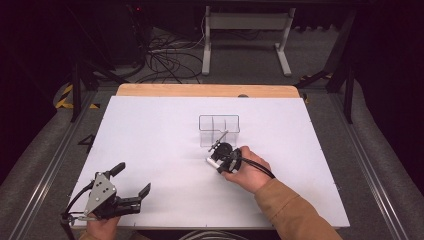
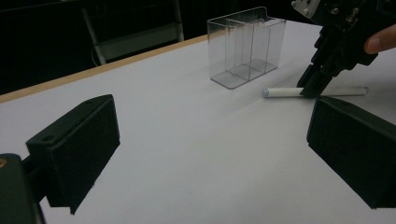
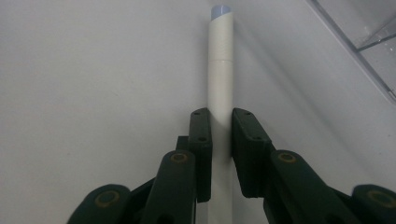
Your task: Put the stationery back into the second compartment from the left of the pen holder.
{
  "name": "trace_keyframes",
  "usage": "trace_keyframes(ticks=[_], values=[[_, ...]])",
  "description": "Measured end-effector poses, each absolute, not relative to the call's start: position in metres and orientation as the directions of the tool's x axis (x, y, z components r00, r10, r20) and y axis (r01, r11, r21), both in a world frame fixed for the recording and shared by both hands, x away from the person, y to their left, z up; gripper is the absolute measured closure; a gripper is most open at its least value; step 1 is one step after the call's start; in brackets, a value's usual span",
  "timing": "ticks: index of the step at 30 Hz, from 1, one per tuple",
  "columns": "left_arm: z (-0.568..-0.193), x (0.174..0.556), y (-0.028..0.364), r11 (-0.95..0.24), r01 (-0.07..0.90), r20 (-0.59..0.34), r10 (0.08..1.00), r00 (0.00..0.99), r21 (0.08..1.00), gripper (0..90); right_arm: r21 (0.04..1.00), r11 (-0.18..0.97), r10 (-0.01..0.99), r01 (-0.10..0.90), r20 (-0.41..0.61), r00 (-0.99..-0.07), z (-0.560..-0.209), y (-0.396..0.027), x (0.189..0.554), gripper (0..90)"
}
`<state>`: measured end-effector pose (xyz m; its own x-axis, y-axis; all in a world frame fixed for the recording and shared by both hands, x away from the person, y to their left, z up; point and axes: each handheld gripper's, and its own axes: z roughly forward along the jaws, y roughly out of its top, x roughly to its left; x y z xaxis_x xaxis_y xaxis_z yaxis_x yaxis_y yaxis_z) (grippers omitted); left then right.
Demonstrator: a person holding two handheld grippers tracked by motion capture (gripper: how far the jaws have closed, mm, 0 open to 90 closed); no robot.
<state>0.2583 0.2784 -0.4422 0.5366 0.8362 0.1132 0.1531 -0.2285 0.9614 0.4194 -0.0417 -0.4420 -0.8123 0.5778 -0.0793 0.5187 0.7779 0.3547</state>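
Note:
A white pen (image 3: 220, 65) with a pale blue end lies flat on the white table. My right gripper (image 3: 222, 126) is shut on its barrel, one jaw on each side. In the high view that gripper (image 1: 220, 163) is low over the pen (image 1: 212, 161), just in front of a clear divided holder (image 1: 219, 130). From the left gripper view the pen (image 2: 285, 92) rests on the table under the right gripper (image 2: 314, 84), near the holder (image 2: 247, 46). My left gripper (image 1: 132, 179) hovers at the near left of the table, open wide and holding nothing (image 2: 212, 149).
The white table sheet (image 1: 160, 145) has a wooden strip (image 1: 205, 90) along its far edge. Beyond it stand a white frame's legs (image 1: 245, 45) and loose cables (image 1: 170, 57) on the floor. A corner of the clear holder (image 3: 369, 42) is close on the right of the pen.

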Motion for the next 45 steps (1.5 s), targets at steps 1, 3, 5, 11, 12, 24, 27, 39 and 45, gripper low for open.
trace_keyframes(ticks=[1, 3, 5, 11, 12, 24, 27, 39, 45], values=[[-0.442, 0.258, 0.278, -0.229, 0.153, 0.113, 0.836, 0.537, 0.961, 3.3, 0.358, 0.773, 0.582, 0.524, -0.073, -0.810, -0.441, -0.042, 0.419, 78.9], [-0.442, 0.258, 0.278, -0.228, 0.154, 0.112, 0.836, 0.537, 0.961, 3.3, 0.376, 0.768, 0.583, 0.518, -0.075, -0.809, -0.438, -0.044, 0.418, 78.8], [-0.442, 0.258, 0.278, -0.228, 0.155, 0.112, 0.836, 0.537, 0.961, 3.3, 0.391, 0.762, 0.585, 0.517, -0.073, -0.807, -0.433, -0.046, 0.416, 78.8], [-0.442, 0.259, 0.277, -0.229, 0.155, 0.111, 0.835, 0.539, 0.961, 3.3, 0.456, 0.740, 0.582, 0.494, -0.067, -0.811, -0.420, -0.054, 0.411, 78.8], [-0.442, 0.259, 0.277, -0.229, 0.156, 0.111, 0.835, 0.539, 0.961, 3.3, 0.470, 0.732, 0.585, 0.493, -0.063, -0.809, -0.418, -0.055, 0.410, 78.8], [-0.442, 0.259, 0.278, -0.229, 0.155, 0.113, 0.835, 0.538, 0.961, 3.3, 0.518, 0.716, 0.577, 0.468, -0.064, -0.814, -0.408, -0.061, 0.407, 78.8], [-0.442, 0.259, 0.278, -0.229, 0.154, 0.113, 0.835, 0.538, 0.961, 3.3, 0.539, 0.698, 0.587, 0.471, -0.055, -0.808, -0.403, -0.064, 0.405, 78.8], [-0.442, 0.259, 0.277, -0.228, 0.154, 0.112, 0.836, 0.537, 0.961, 3.3, 0.710, 0.593, 0.586, 0.379, -0.058, -0.808, -0.380, -0.082, 0.393, 78.8], [-0.442, 0.259, 0.277, -0.228, 0.153, 0.113, 0.836, 0.537, 0.961, 3.3, 0.763, 0.553, 0.570, 0.334, -0.054, -0.820, -0.375, -0.086, 0.391, 78.9]])
